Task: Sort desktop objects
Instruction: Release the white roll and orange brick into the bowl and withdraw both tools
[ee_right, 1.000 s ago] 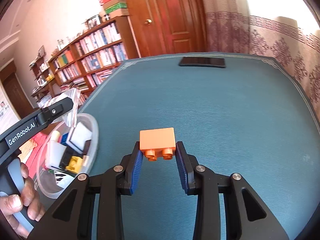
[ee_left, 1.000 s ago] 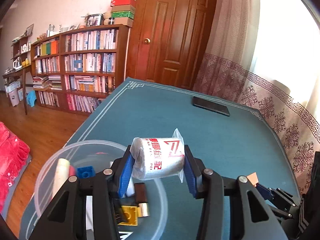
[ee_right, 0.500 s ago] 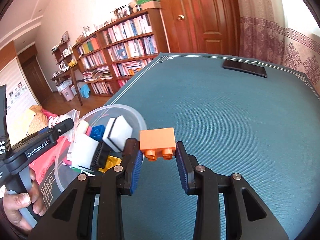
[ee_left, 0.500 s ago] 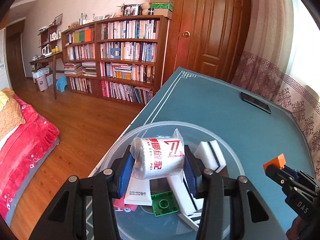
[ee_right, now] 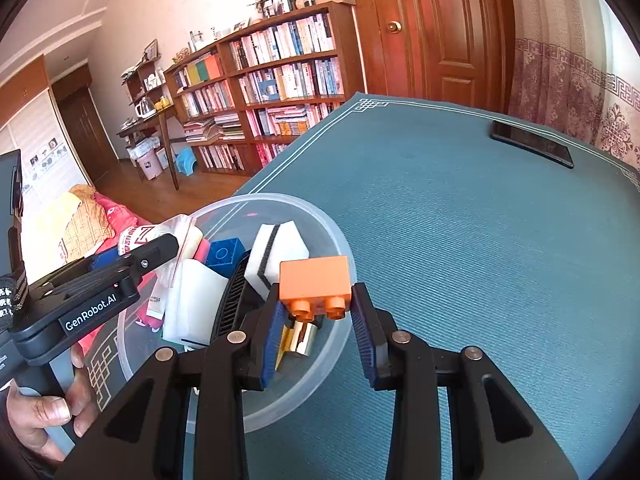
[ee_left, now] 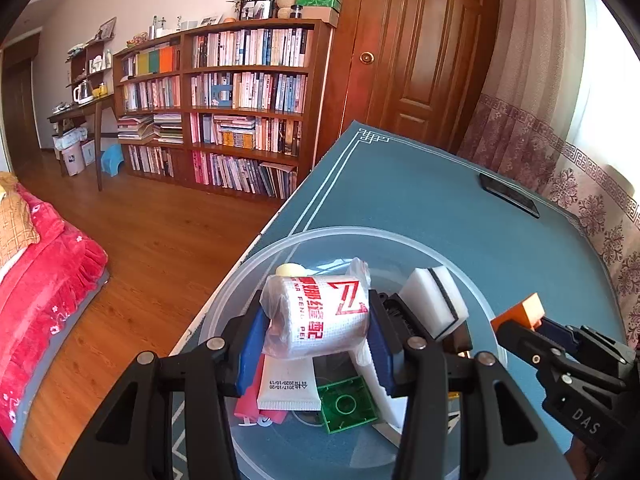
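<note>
My left gripper (ee_left: pixel 314 330) is shut on a white wrapped roll with red lettering (ee_left: pixel 318 316), held above the clear plastic bowl (ee_left: pixel 340 236) at the table's left edge. In the bowl lie a white sponge (ee_left: pixel 434 300), a green brick (ee_left: pixel 346 402), a white tube (ee_left: pixel 288 386) and other small things. My right gripper (ee_right: pixel 316 322) is shut on an orange brick (ee_right: pixel 314 282), hanging over the bowl's right rim (ee_right: pixel 332 232). The right wrist view also shows a blue brick (ee_right: pixel 224 254) and a gold cylinder (ee_right: pixel 302 338) in the bowl.
A black phone (ee_right: pixel 530 148) lies at the far right of the teal table (ee_right: pixel 480 240). The table's left edge drops to a wooden floor (ee_left: pixel 160 240), with a bookcase (ee_left: pixel 240 108) and a door (ee_left: pixel 420 52) behind. A hand (ee_right: pixel 44 416) holds the left gripper's handle.
Both grippers moved left across the table, each keeping its object. The roll went from the bowl's right side to over its middle; the orange brick came from open table to the bowl's rim.
</note>
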